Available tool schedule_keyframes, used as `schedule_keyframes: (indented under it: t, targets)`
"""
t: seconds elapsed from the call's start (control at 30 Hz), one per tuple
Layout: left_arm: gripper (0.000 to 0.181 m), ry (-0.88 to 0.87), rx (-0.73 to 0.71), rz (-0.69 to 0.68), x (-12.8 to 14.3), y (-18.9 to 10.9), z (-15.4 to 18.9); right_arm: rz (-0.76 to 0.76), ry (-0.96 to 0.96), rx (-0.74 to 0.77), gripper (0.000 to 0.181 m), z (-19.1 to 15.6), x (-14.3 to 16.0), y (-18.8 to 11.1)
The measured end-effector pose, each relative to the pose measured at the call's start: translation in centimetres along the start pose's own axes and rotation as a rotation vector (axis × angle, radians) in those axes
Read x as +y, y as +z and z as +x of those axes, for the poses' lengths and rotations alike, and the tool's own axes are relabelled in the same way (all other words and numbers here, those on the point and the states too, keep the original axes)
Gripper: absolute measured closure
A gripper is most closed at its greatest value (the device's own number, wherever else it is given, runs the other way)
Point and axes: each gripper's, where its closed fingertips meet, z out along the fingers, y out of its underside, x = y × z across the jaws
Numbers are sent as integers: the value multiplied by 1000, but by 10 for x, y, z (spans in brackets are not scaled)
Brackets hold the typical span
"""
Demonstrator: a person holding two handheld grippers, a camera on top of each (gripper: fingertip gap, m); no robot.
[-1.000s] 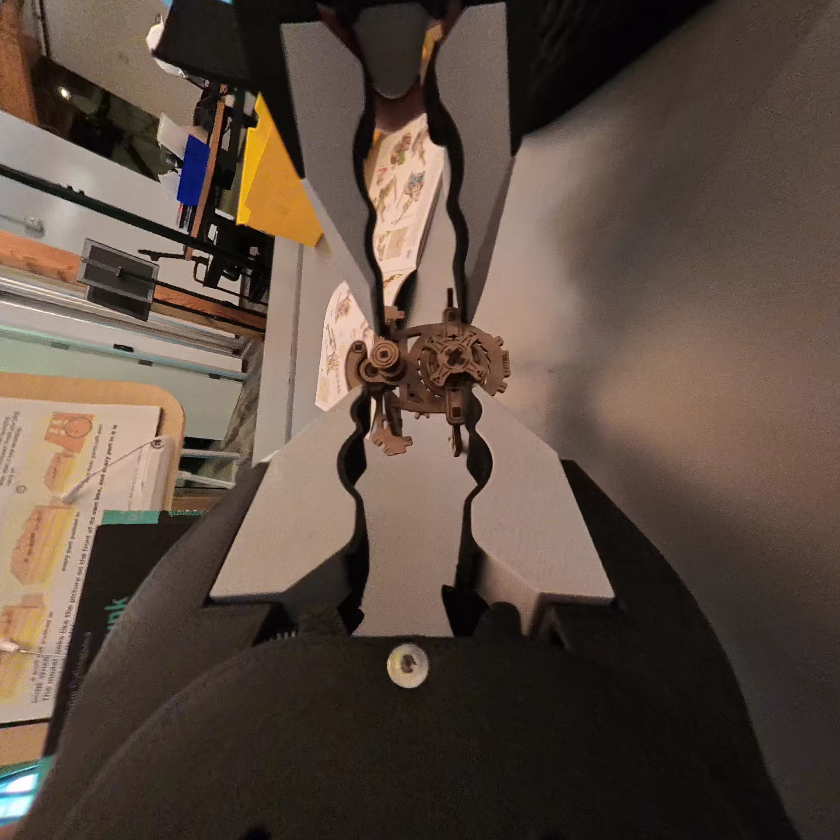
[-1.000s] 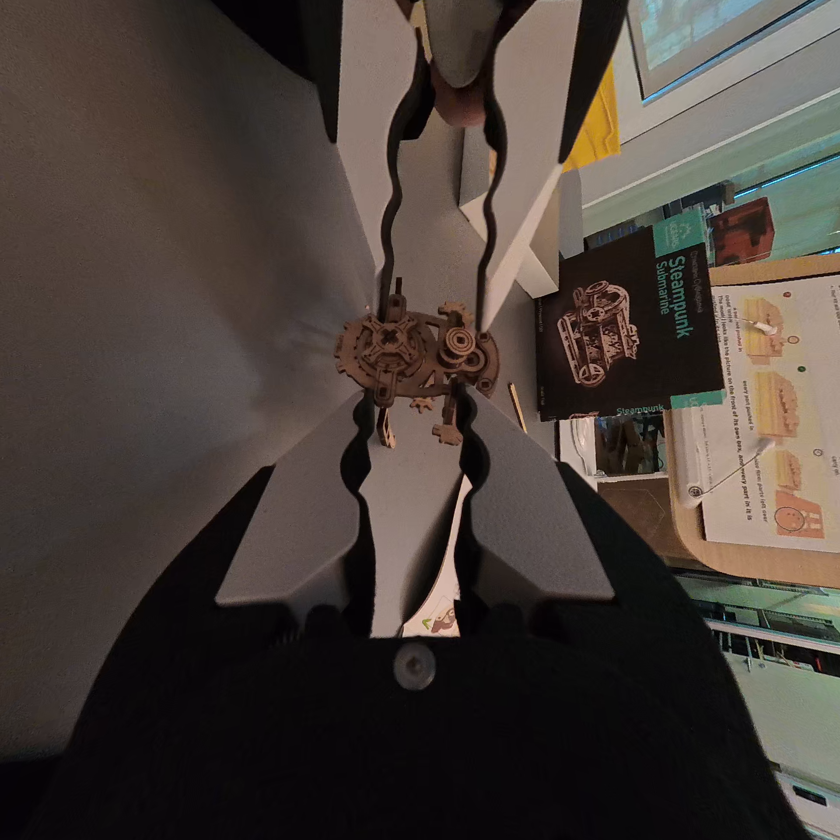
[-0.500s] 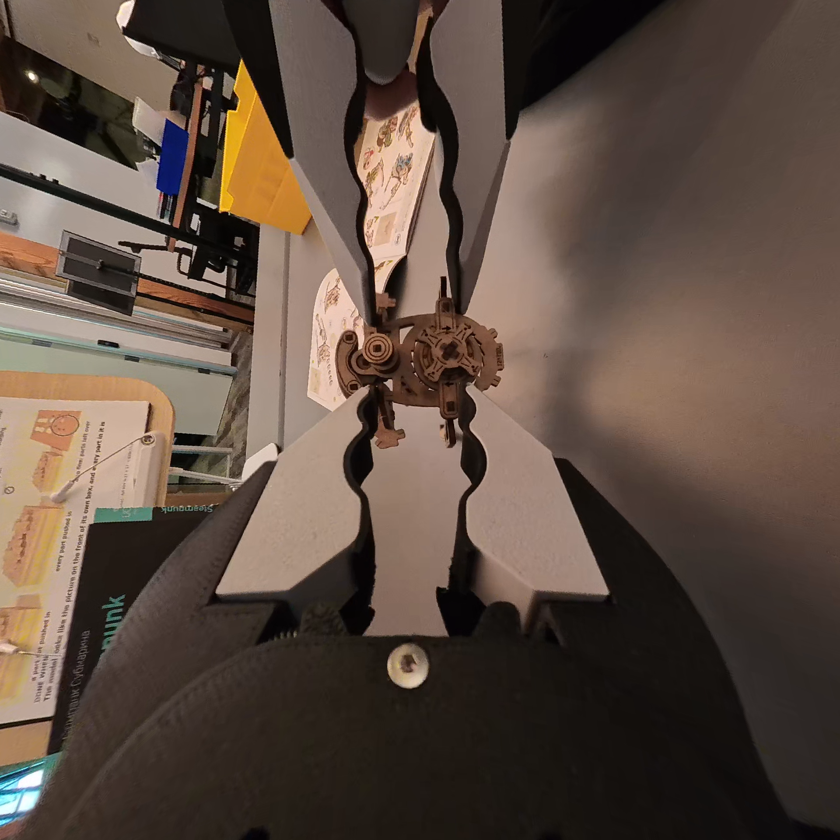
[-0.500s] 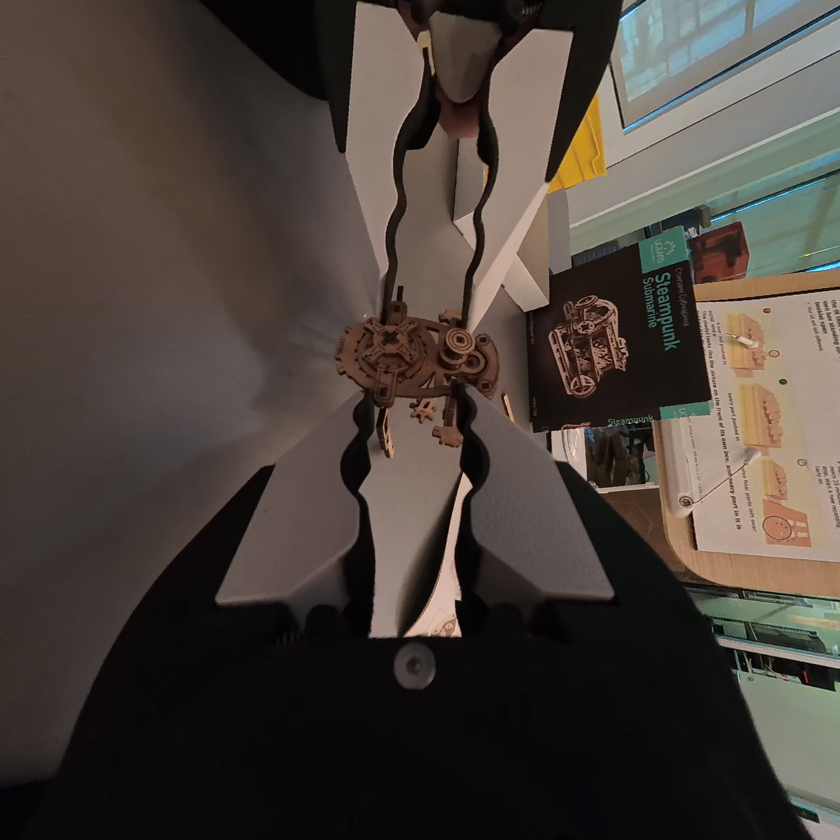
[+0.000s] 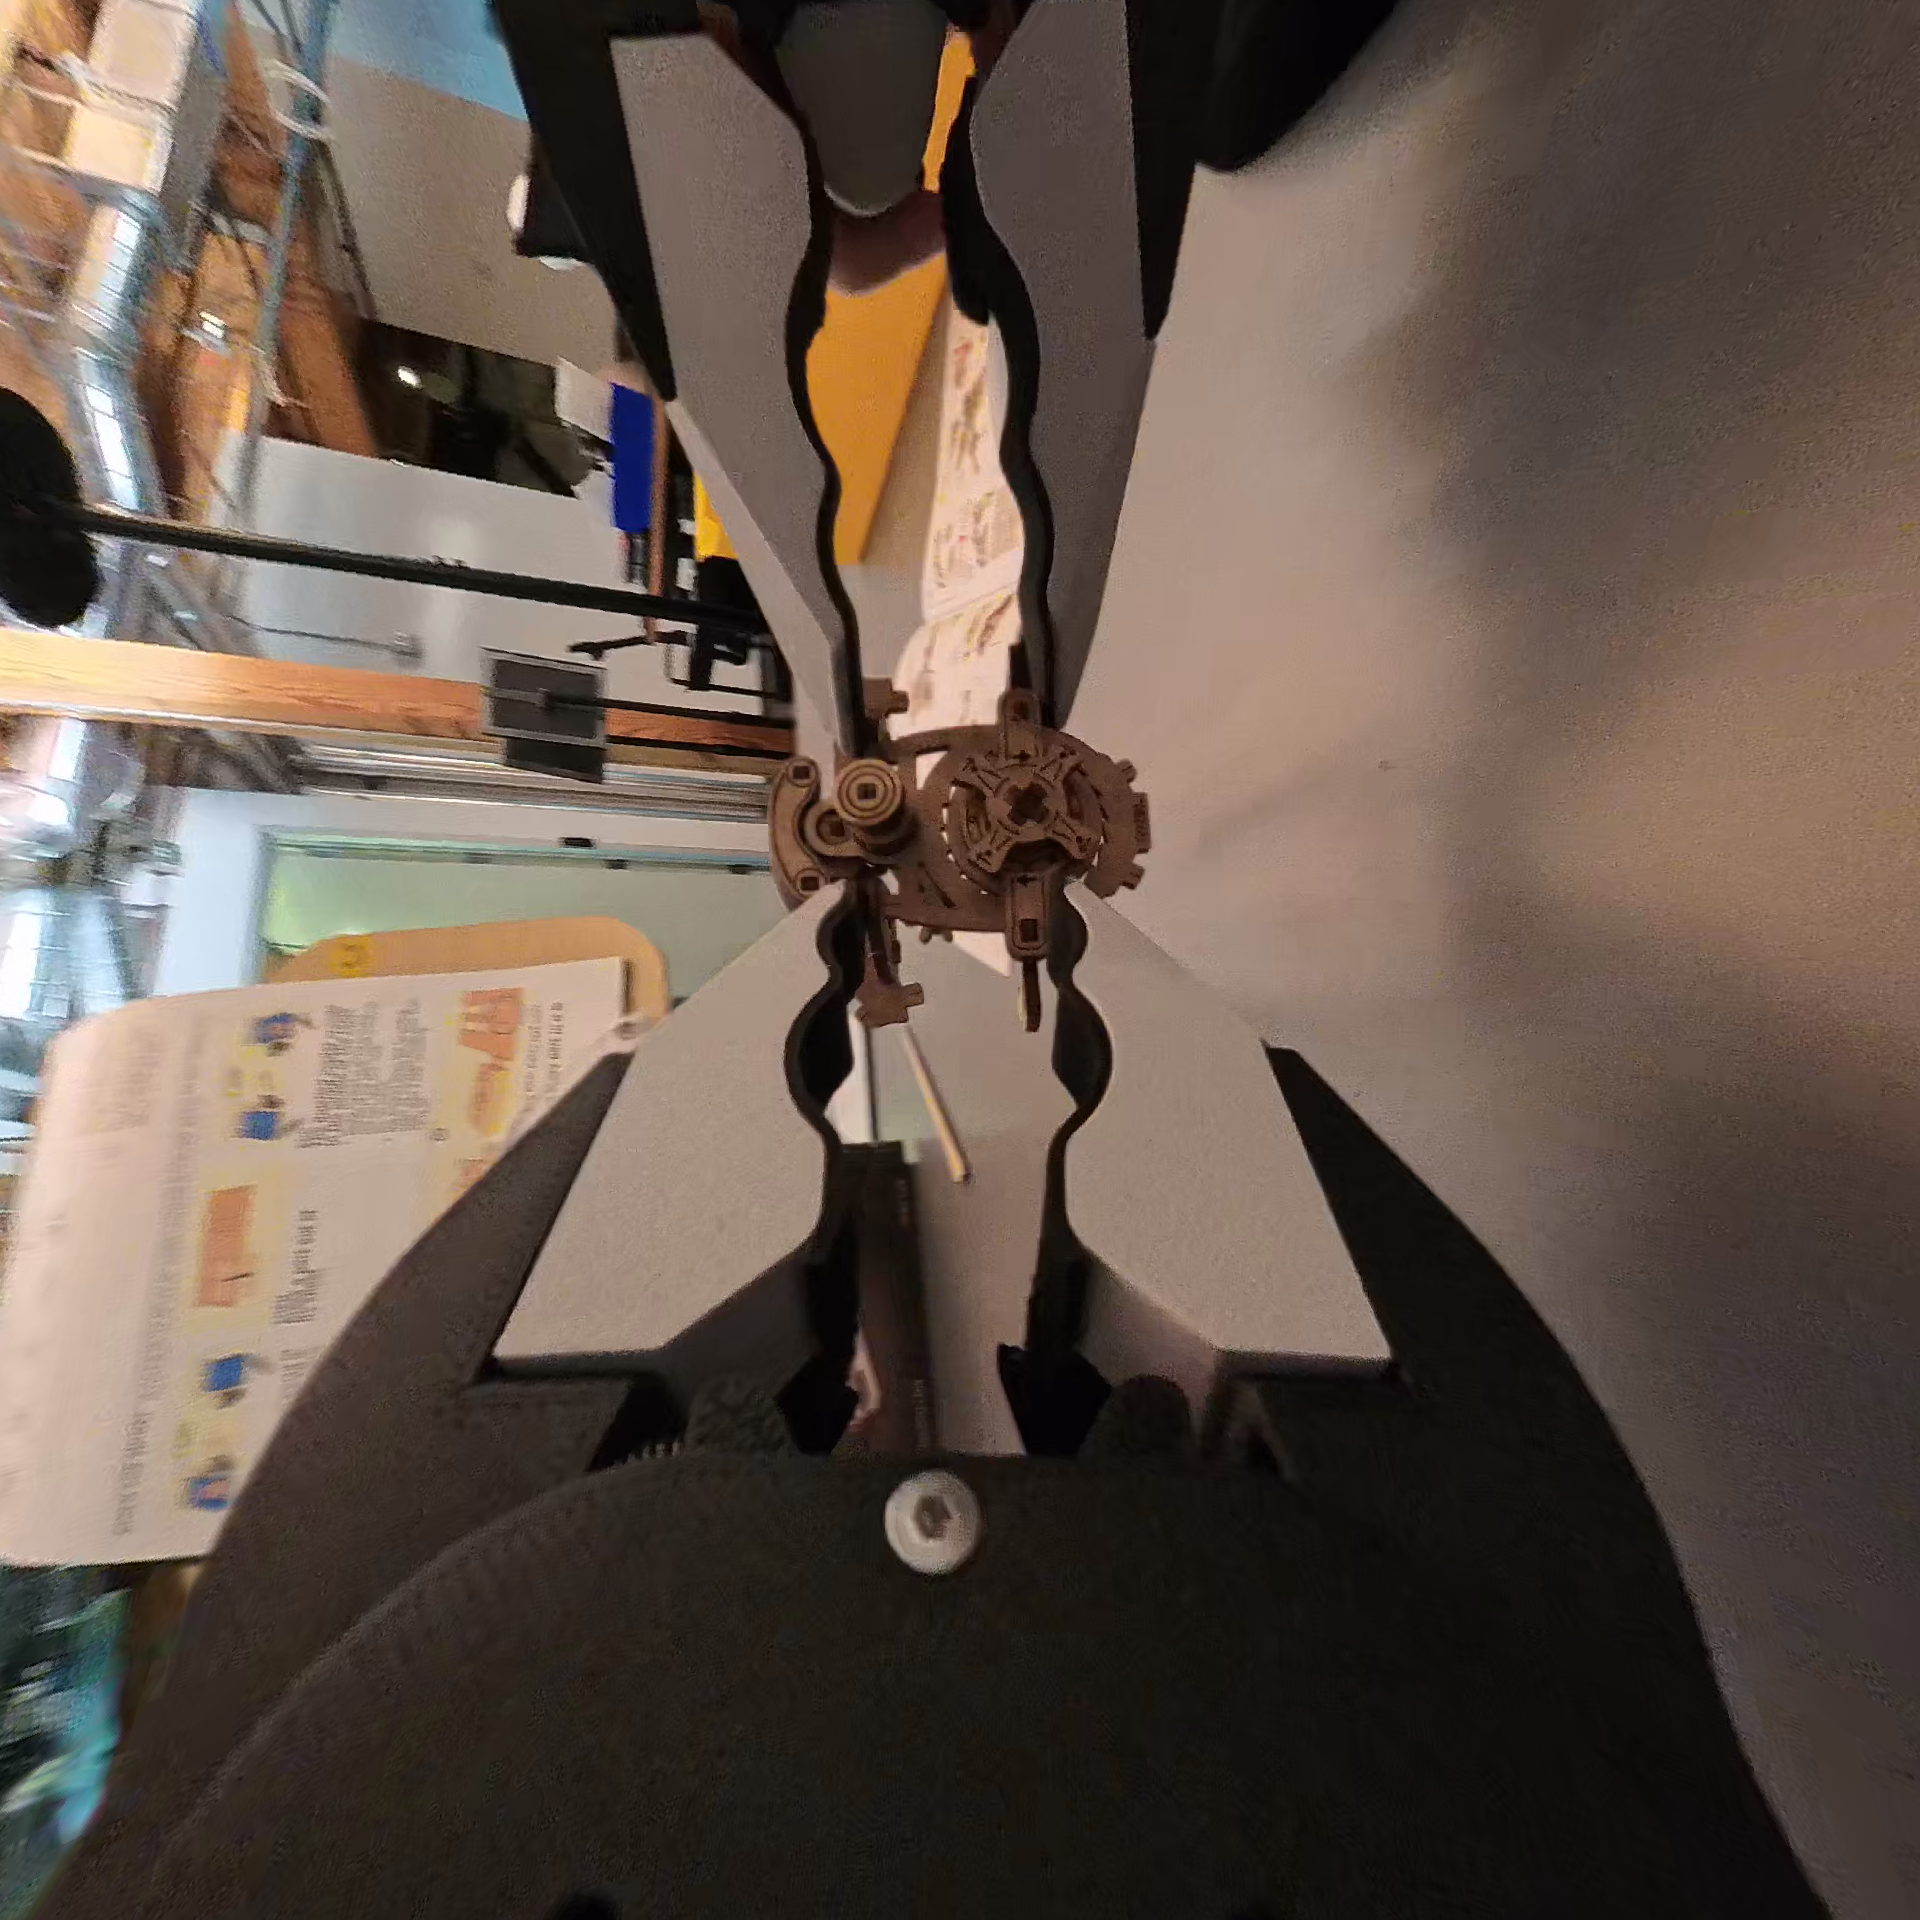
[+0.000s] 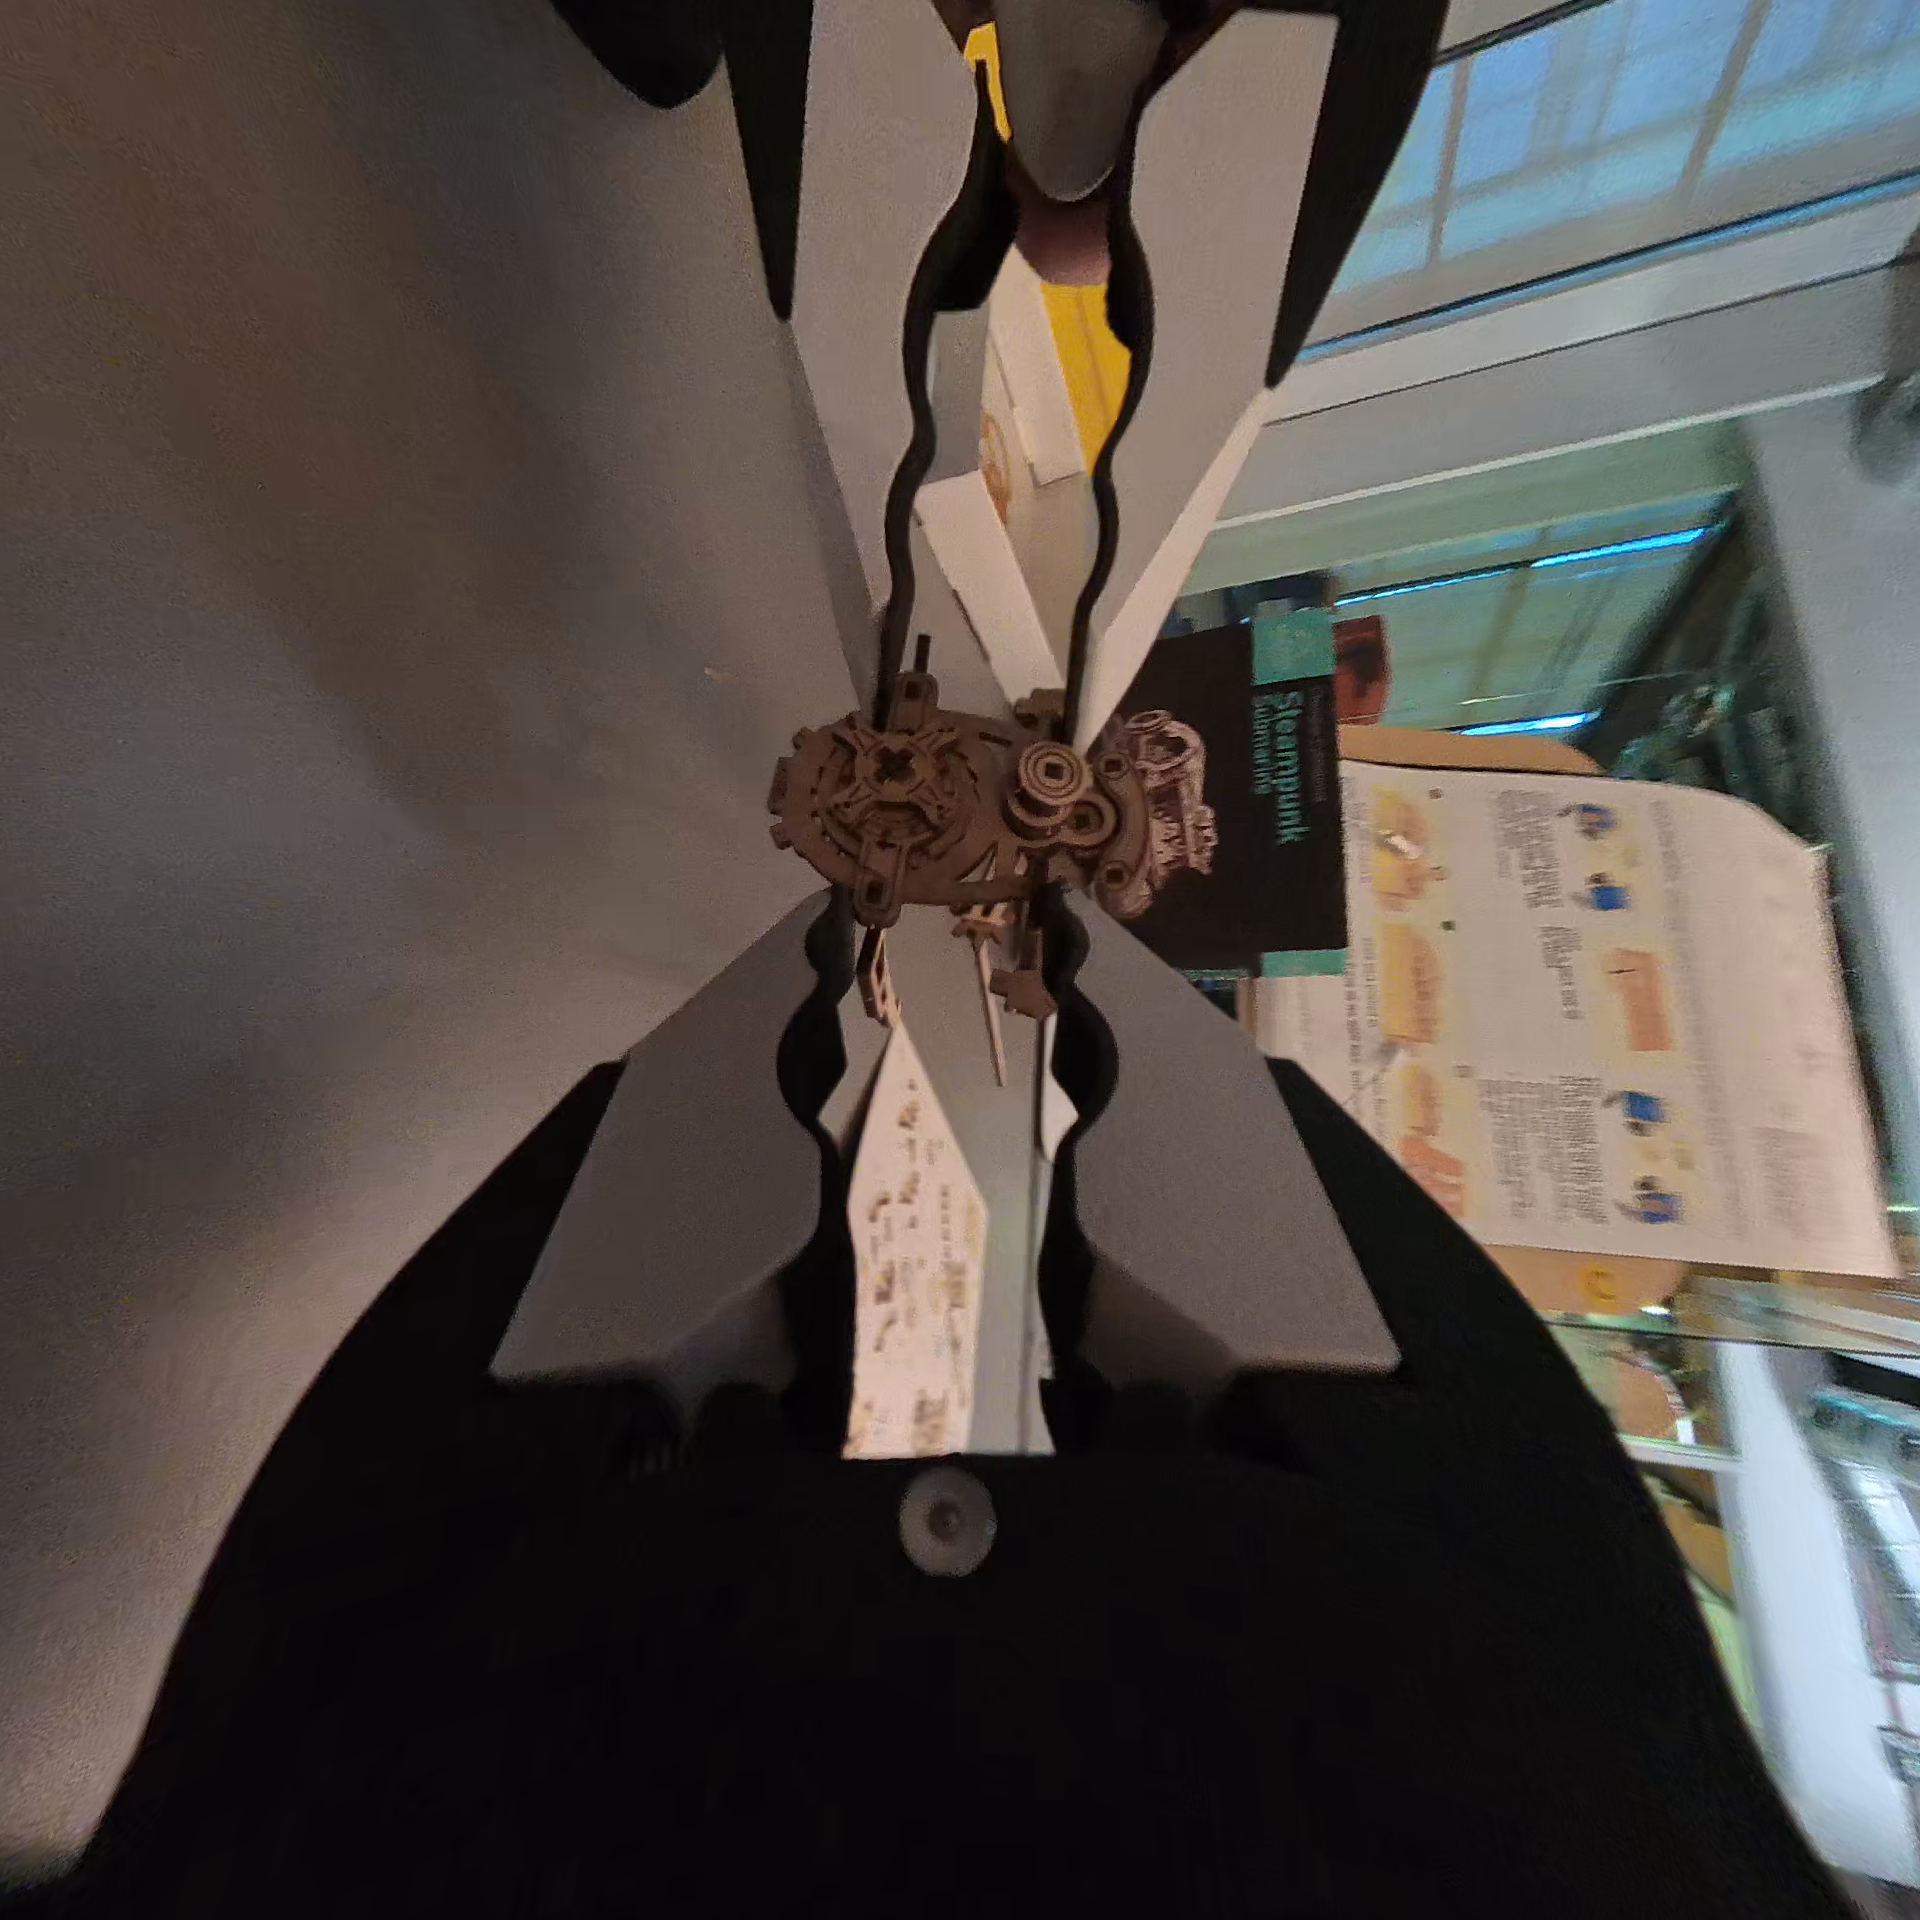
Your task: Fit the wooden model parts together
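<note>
A small brown wooden gear assembly [image 5: 956, 821] with a toothed wheel and a round hub hangs in the air between both grippers. My left gripper [image 5: 956, 914] comes from the bottom of the left wrist view and is shut on its near edge. The right gripper [image 5: 945, 712] grips the far edge from the top. In the right wrist view the assembly [image 6: 935, 821] sits the same way. There my right gripper [image 6: 951, 914] is shut on its near side and the left gripper [image 6: 982, 691] holds it from above. Small wooden tabs hang between the fingers.
The grey table top [image 5: 1558, 831] fills one side of each view. A black model kit box [image 6: 1247, 790] and a printed instruction sheet [image 6: 1610, 1039] stand behind. A yellow bin [image 5: 862, 416], an open booklet [image 5: 977, 520] and a thin wooden stick [image 5: 935, 1107] lie beyond. My two grippers' fingertips are within a few centimetres of each other.
Both grippers have moved together with the assembly still held. The background has shifted: the black box now sits right behind the assembly in the right wrist view, and more room shows at the left.
</note>
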Motion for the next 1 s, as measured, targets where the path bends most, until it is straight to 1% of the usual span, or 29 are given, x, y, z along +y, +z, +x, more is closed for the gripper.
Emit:
schedule_keyframes:
  t: [0.13,0.17,0.2,0.33,0.4,0.47,0.5,0.53,0.63,0.7,0.77,0.8,0.9,1.0]
  targets:
    - [149,106,-121,-48,3,-1,-15,5,-47,112,145,17,3,-5]
    - [149,142,-160,-62,5,-2,-20,8,-29,132,140,22,5,-7]
    - [149,181,-194,-78,8,-3,-24,17,3,150,137,27,6,-9]
    - [149,346,-304,-96,11,-7,-32,57,154,191,137,43,14,-17]
    - [149,405,-344,-96,8,-9,-36,67,208,174,138,43,19,-17]
    - [149,426,-348,-76,3,-10,-35,80,258,161,139,43,23,-17]
    - [149,402,-308,-69,3,-8,-29,89,291,133,141,40,24,-16]
    - [149,347,-236,-76,8,-3,-20,90,335,103,144,37,27,-15]
    - [148,128,-110,-96,22,6,-5,63,529,60,146,34,45,-8]
    - [148,-51,-23,-135,36,10,2,-44,722,39,146,33,70,-2]
    - [148,-217,7,-183,50,14,3,-126,893,27,144,30,89,2]
    - [148,-276,32,-207,56,15,5,-170,945,34,144,29,97,2]
    - [148,-388,47,-213,59,17,5,-229,993,103,144,34,110,-2]
    - [147,-419,48,-218,58,19,5,-283,1003,151,141,37,118,-4]
